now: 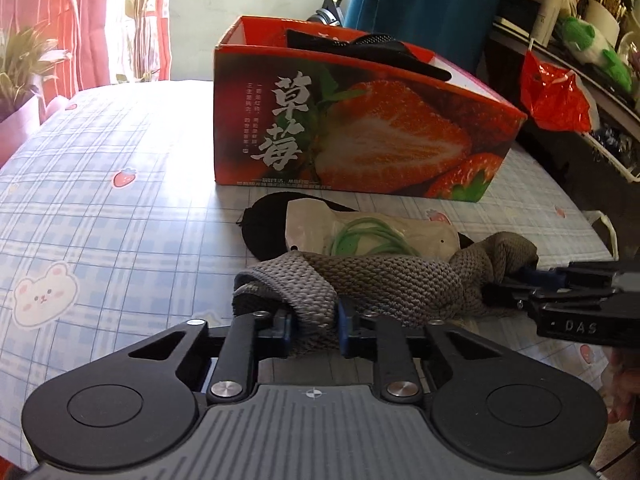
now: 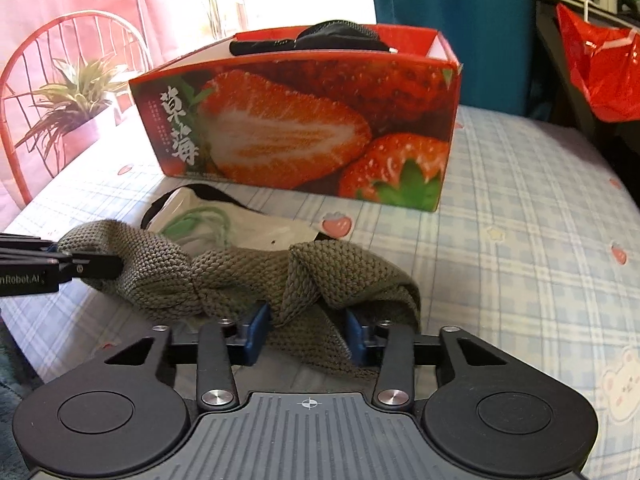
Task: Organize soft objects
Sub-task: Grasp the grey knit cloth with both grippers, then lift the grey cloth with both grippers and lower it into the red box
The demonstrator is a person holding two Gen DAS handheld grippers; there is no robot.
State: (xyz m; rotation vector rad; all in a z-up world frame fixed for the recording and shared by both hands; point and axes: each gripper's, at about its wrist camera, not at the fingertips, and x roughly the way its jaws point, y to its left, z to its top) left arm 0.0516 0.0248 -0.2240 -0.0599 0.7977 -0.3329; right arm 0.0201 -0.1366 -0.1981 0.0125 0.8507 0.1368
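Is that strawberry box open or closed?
Open. The box has no lid on top, and a black item sticks out above its rim.

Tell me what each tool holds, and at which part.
Both hold the grey knitted cloth: left tool pinches one end, right tool the other end.

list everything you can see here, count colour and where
knit cloth: one, grey, on the table in front of the box, gripped at both ends
box: one, red with strawberry print, open top, mid table
black fabric: one, in the box, poking over its rim
pouch: one, pale with green cord, lying on a black item between cloth and box
tablecloth: one, blue check with strawberries and bears
red bag: one, hanging right of the table
chair: one, red, far left
plant: one, green, by the chair
left tool: shut on the cloth
right tool: shut on the cloth
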